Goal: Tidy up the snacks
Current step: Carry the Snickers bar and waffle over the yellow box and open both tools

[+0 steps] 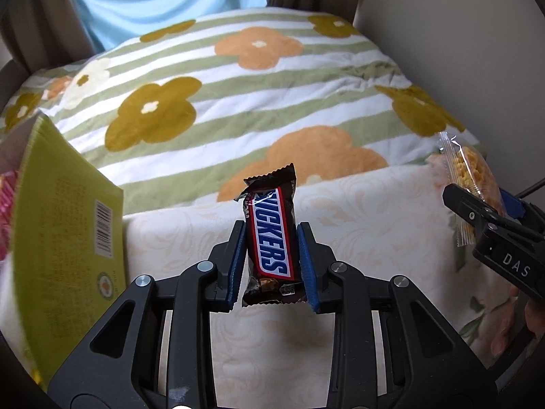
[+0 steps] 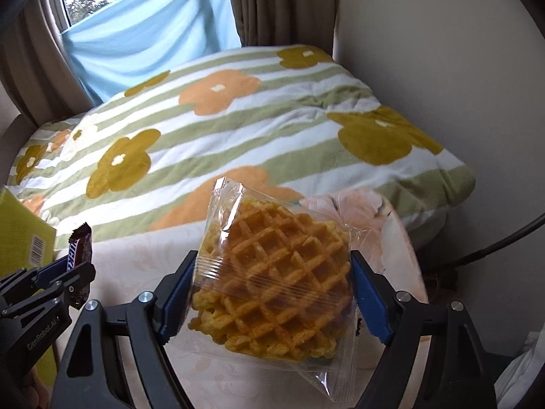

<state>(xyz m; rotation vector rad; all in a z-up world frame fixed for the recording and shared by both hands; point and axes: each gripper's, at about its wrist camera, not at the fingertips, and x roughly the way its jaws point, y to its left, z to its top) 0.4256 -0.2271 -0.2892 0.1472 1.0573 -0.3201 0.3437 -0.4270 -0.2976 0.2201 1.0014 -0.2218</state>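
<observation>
Left wrist view: the left hand-held gripper (image 1: 272, 238) clamps a Snickers bar (image 1: 270, 238) upright above the cream-clothed counter (image 1: 374, 211), beside a green box (image 1: 68, 225); the right hand-held gripper (image 2: 272, 286) grips a wrapped waffle (image 2: 272, 283) above that counter

Chocolate bar (image 1: 270, 238) wrapper: "SNICKERS" in blue letters on white, red border, first letters creased | right gripper (image 1: 483, 204) black body: white letters "DAS" | left gripper (image 2: 76, 281) black body: "GenRobot.AI" | green box (image 1: 64, 235) side: barcode and small print, too blurred to read
</observation>
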